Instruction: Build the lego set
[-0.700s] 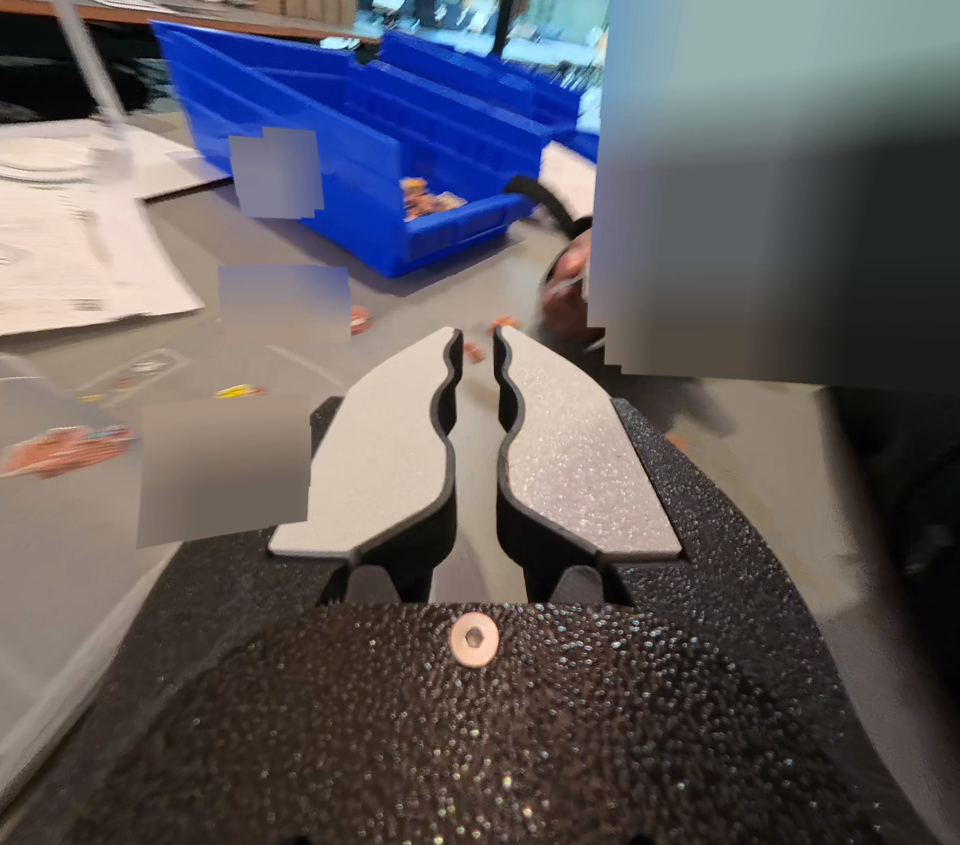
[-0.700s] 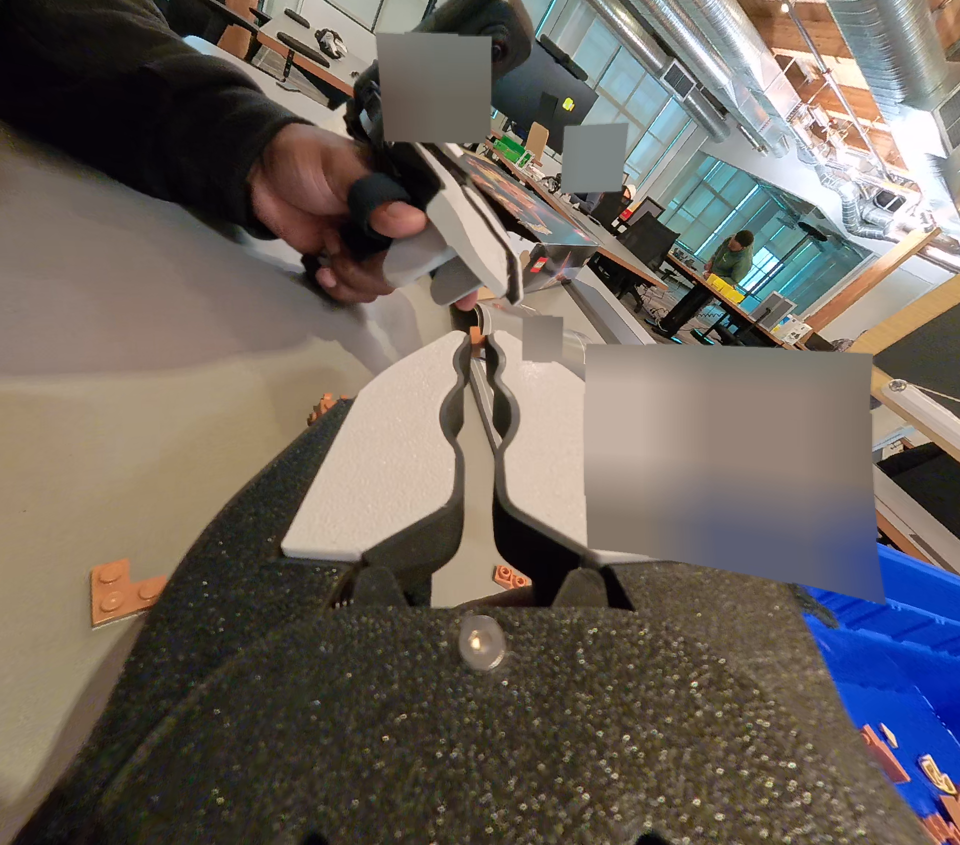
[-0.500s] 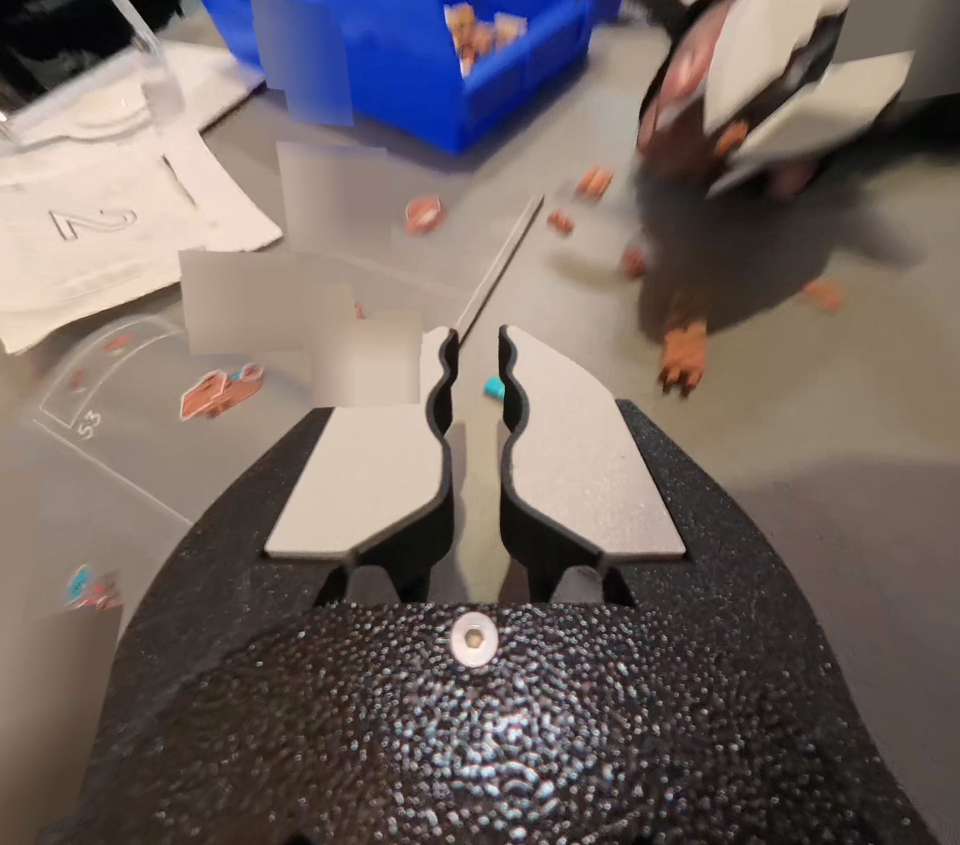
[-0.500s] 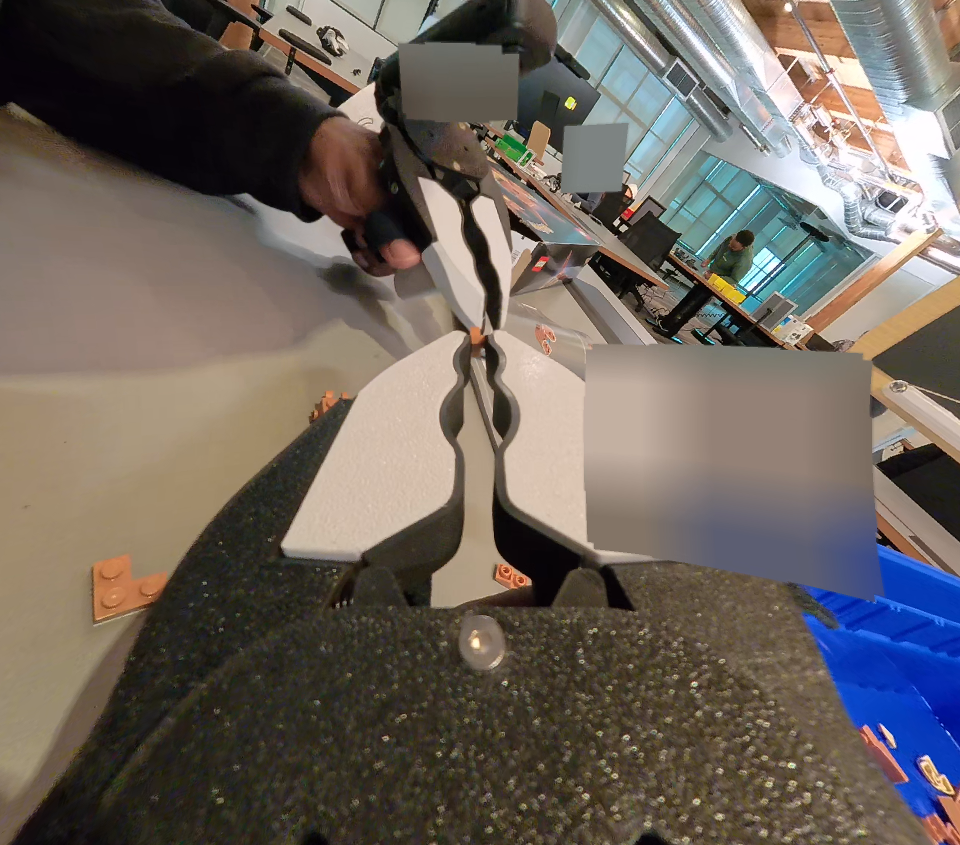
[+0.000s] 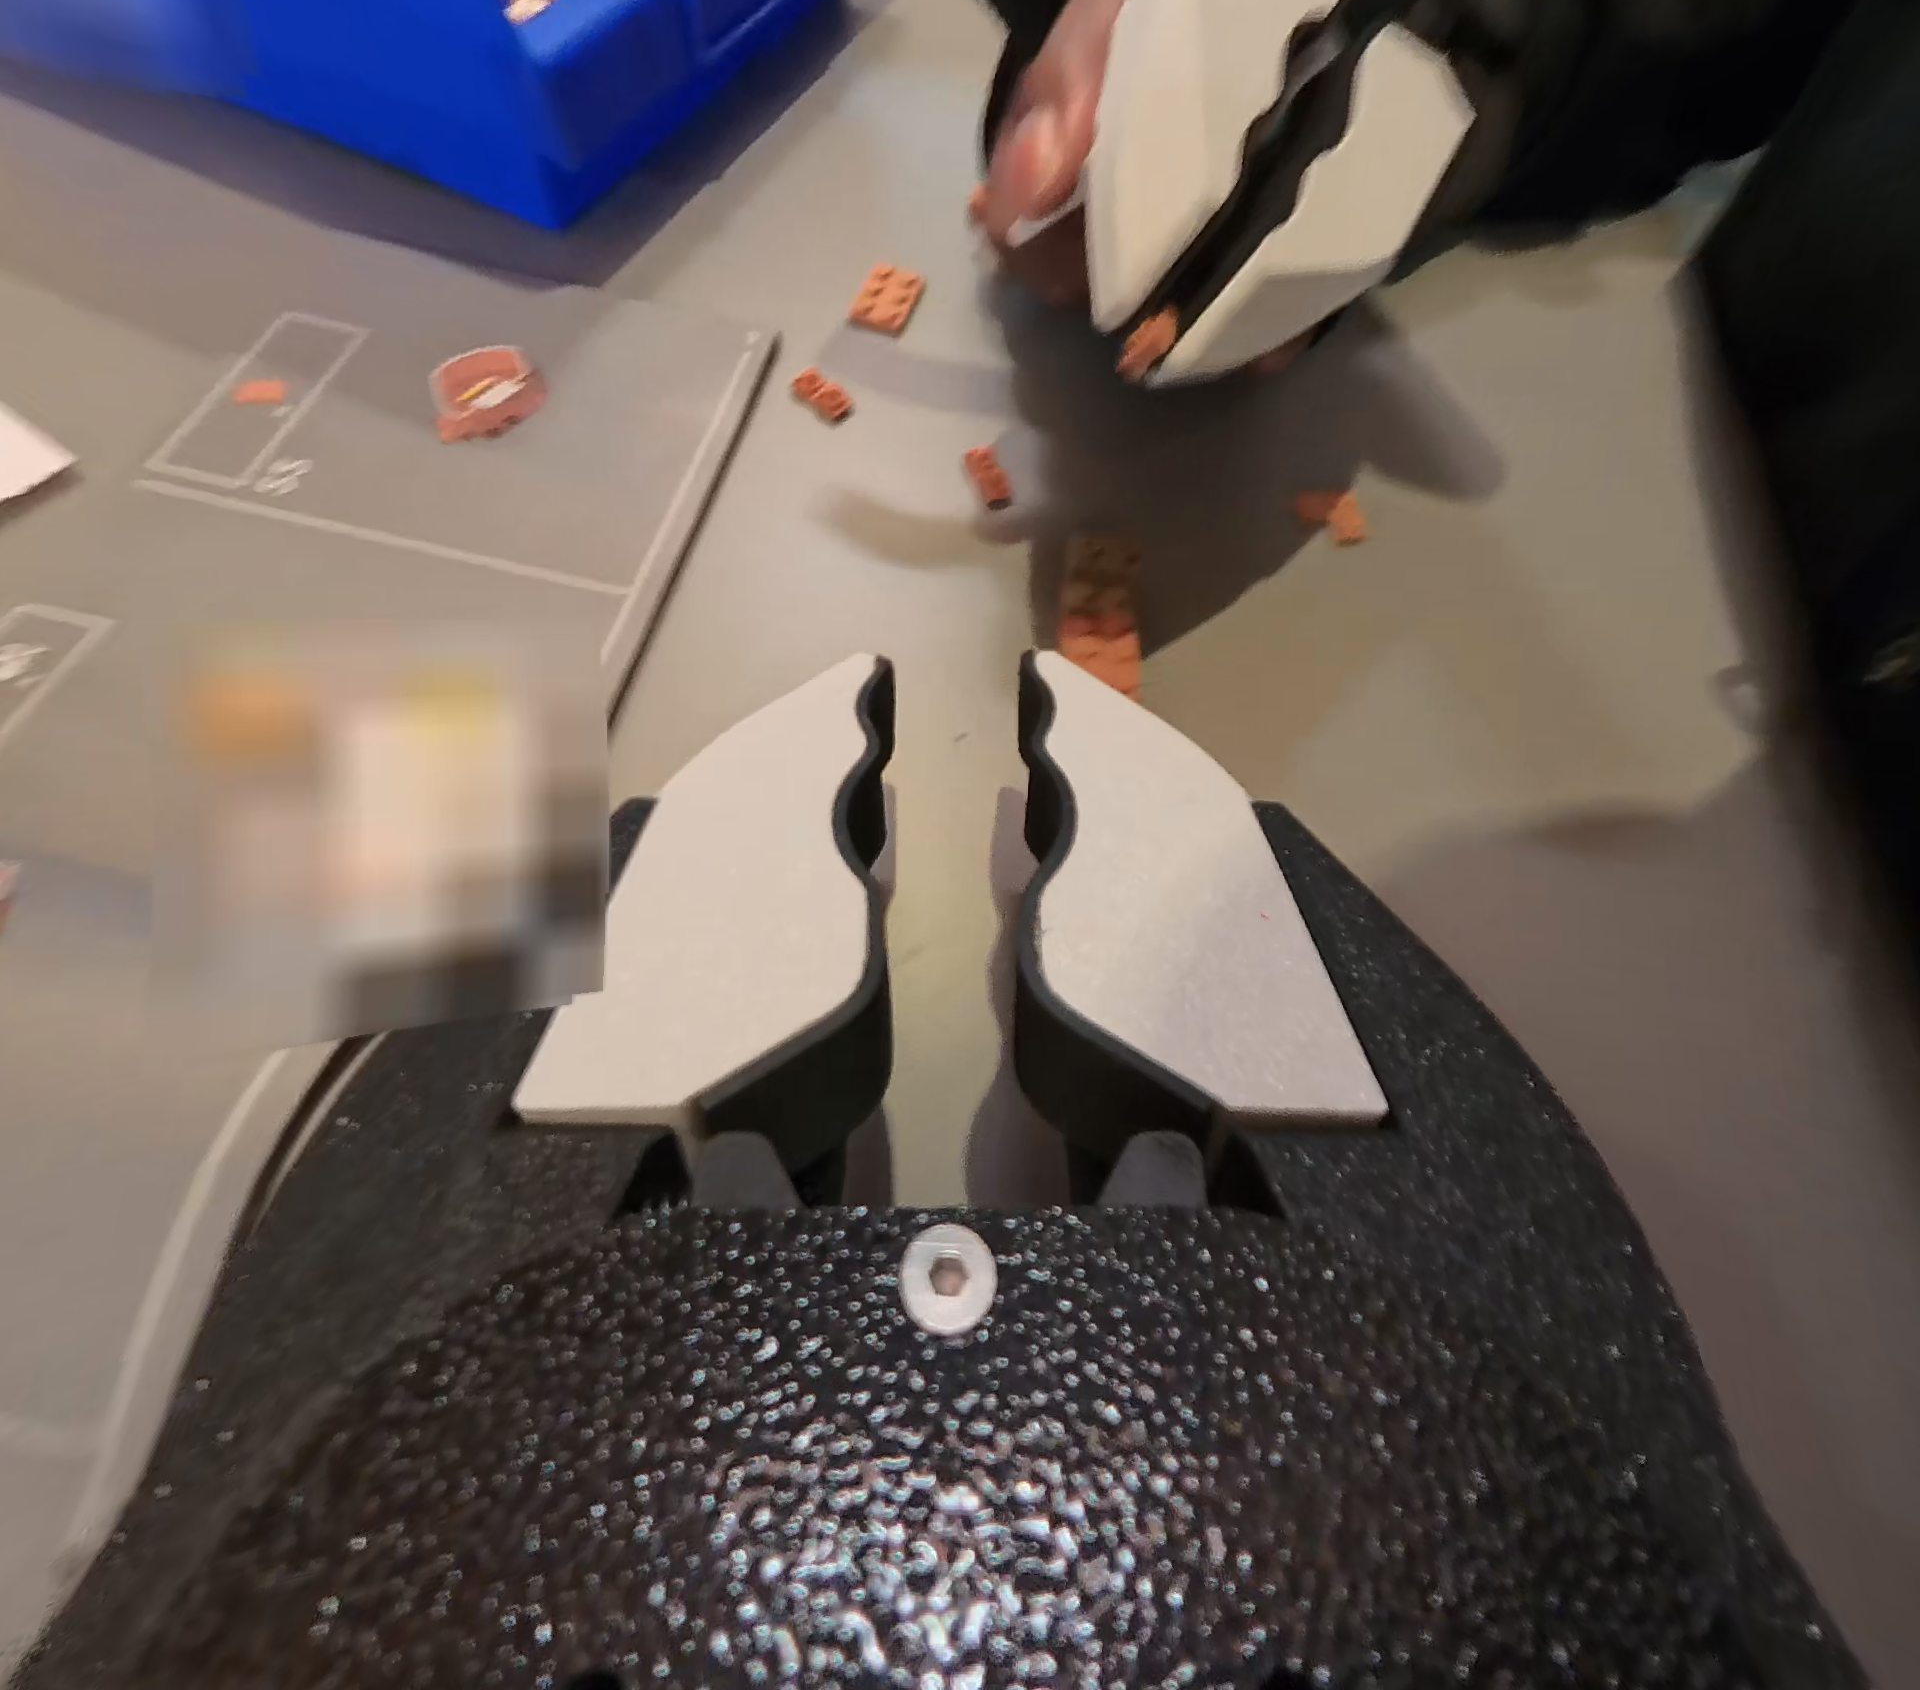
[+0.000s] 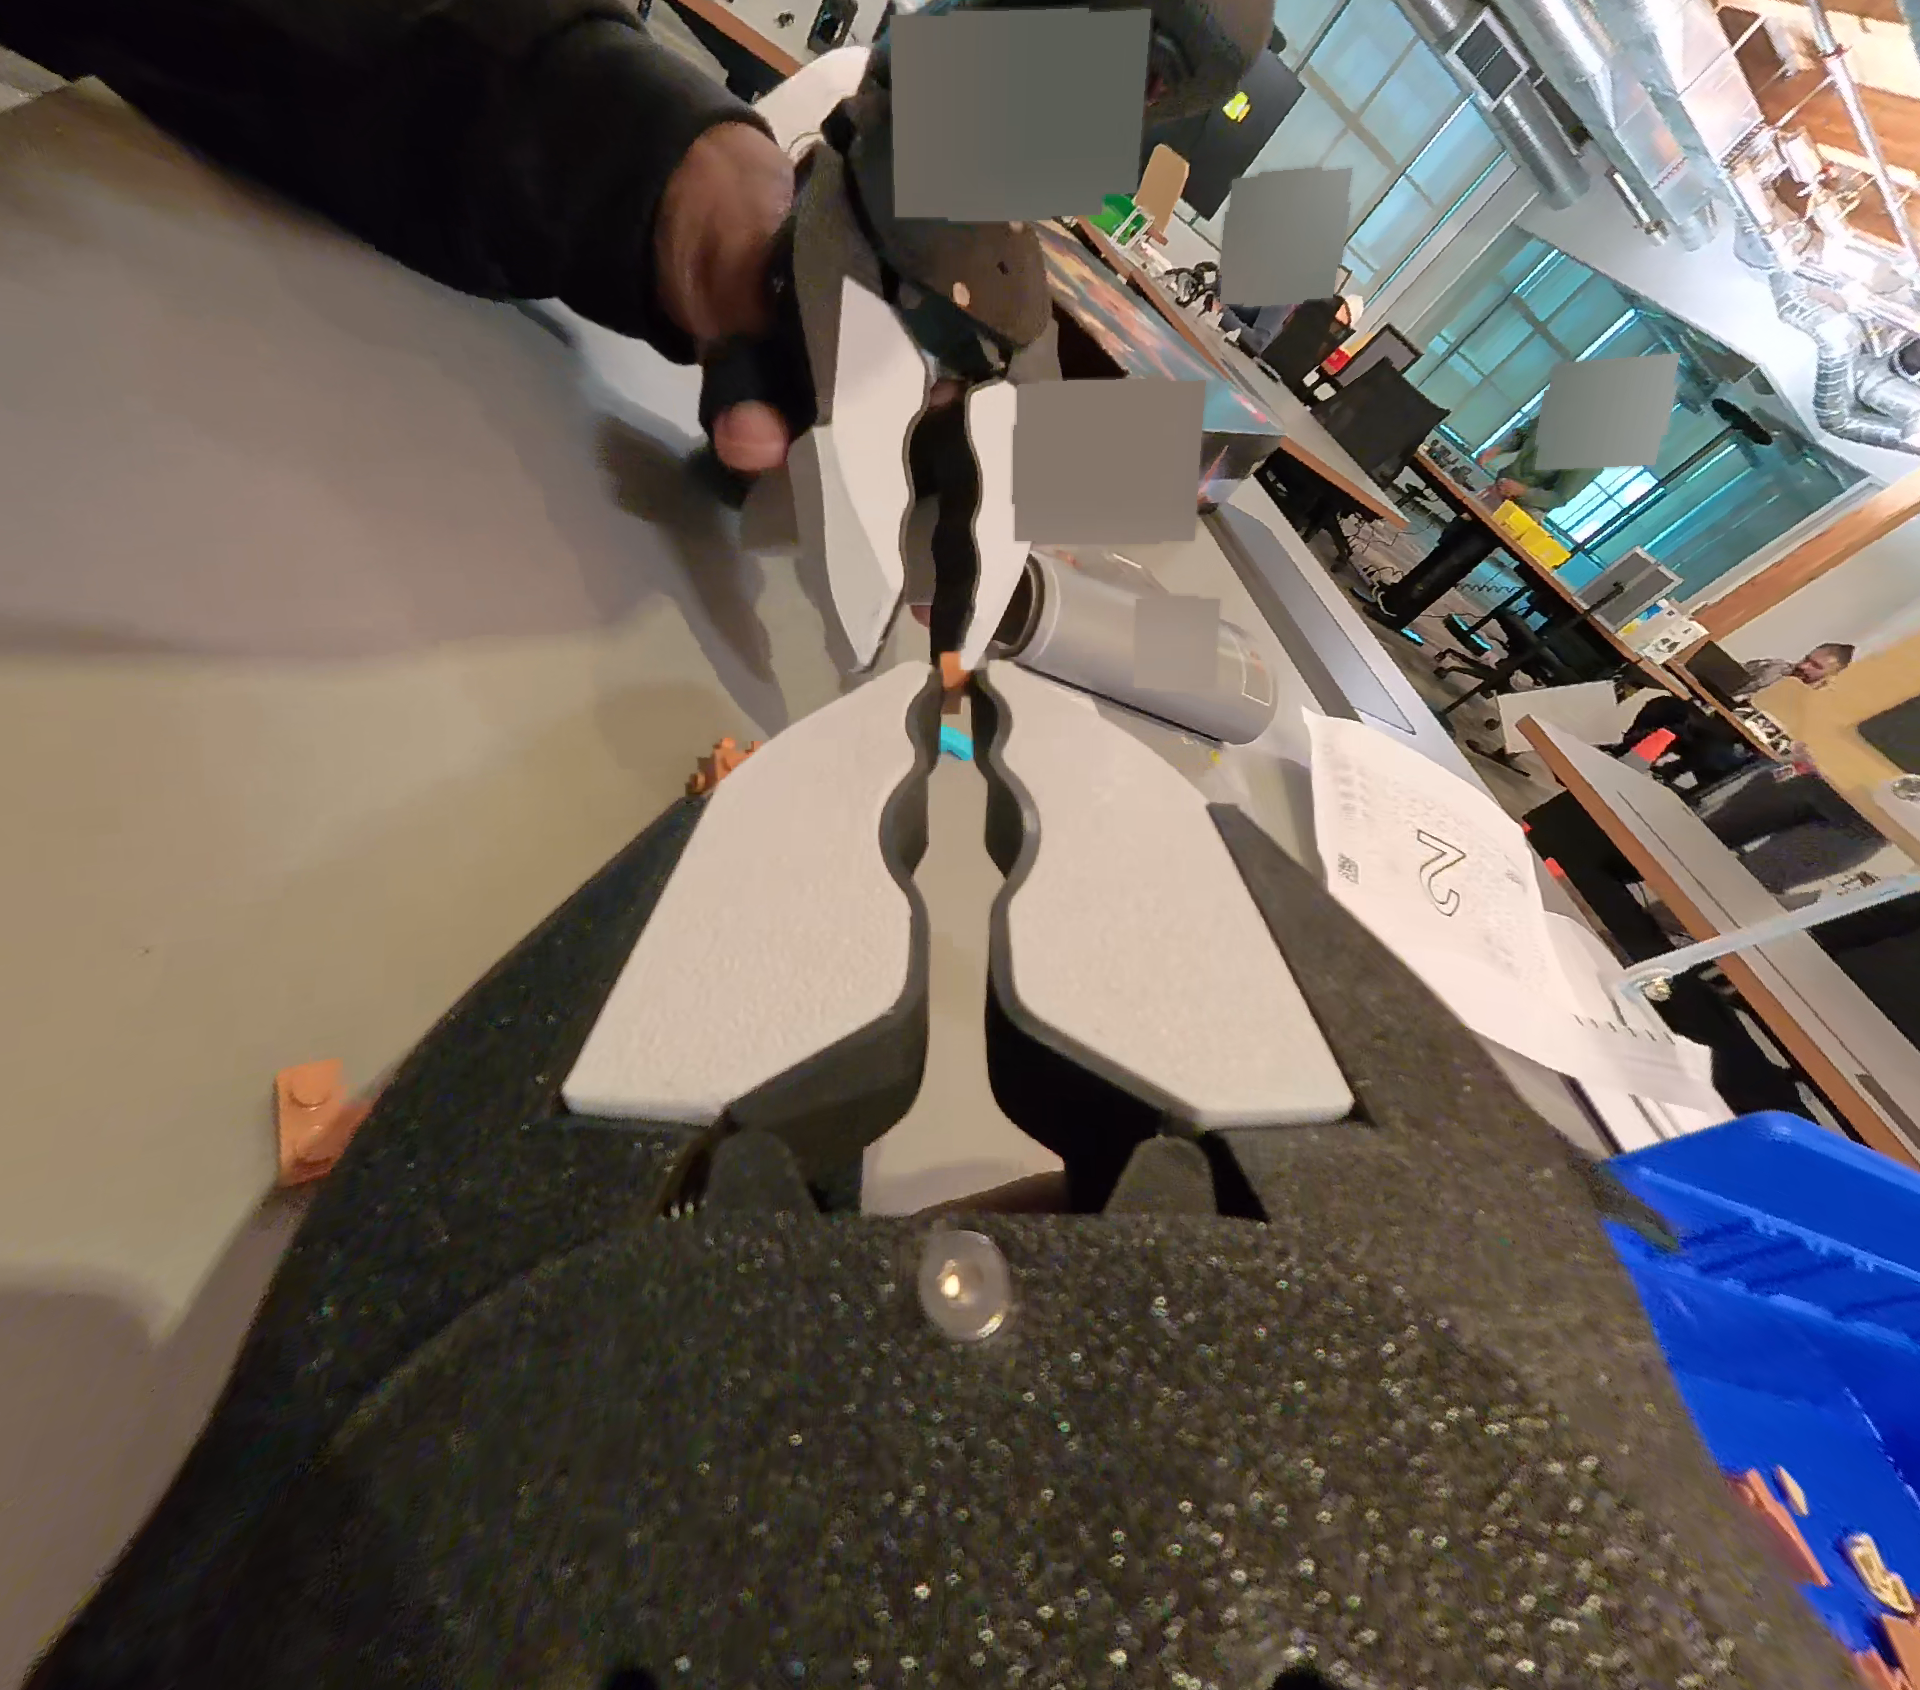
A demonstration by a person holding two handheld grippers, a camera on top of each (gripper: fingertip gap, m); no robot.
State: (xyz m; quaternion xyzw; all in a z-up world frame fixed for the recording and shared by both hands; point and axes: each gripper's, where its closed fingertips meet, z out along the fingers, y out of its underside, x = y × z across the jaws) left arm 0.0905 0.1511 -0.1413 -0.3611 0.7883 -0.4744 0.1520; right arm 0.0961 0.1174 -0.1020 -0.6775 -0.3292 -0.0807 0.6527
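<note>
**benchwatcher:** So what was each gripper doing in that shot?

**plate_nerd:** The left gripper (image 5: 956, 674) was released, its fingers apart with nothing but bare grey table (image 5: 1455, 861) between them, hovering low over the surface. Closest thing to it was a long orange plate (image 5: 1099, 601) lying flat just beyond its right fingertip, not touching as far as I could see.

**benchwatcher:** And the other one?

**plate_nerd:** The right gripper (image 6: 951, 690) was clenched on a small orange brick piece (image 6: 953, 672), pinched right at the very tips. From the left wrist view you could see it up in the far right, off the table, with the orange bit poking out between the pads (image 5: 1148, 344). A hand (image 5: 1049, 123) in a black sleeve was wrapped around it.

**benchwatcher:** Stuff around them?

**plate_nerd:** Loose orange bricks scattered on the table under the right gripper: a flat square plate (image 5: 886, 298), a couple of small ones (image 5: 824, 393) (image 5: 987, 477), another off to the right (image 5: 1340, 513). A blue bin (image 5: 623, 71) with mixed pieces sat far left. There was a mat with white outlines (image 5: 436, 539) on the left with a round reddish piece (image 5: 486, 393) on it. In the right wrist view a grey cylinder (image 6: 1122, 653) lay on its side just past the fingertips, a tiny cyan piece (image 6: 961, 745) showed near the jaws, and a printed sheet (image 6: 1434, 892) lay off to the right.
</note>
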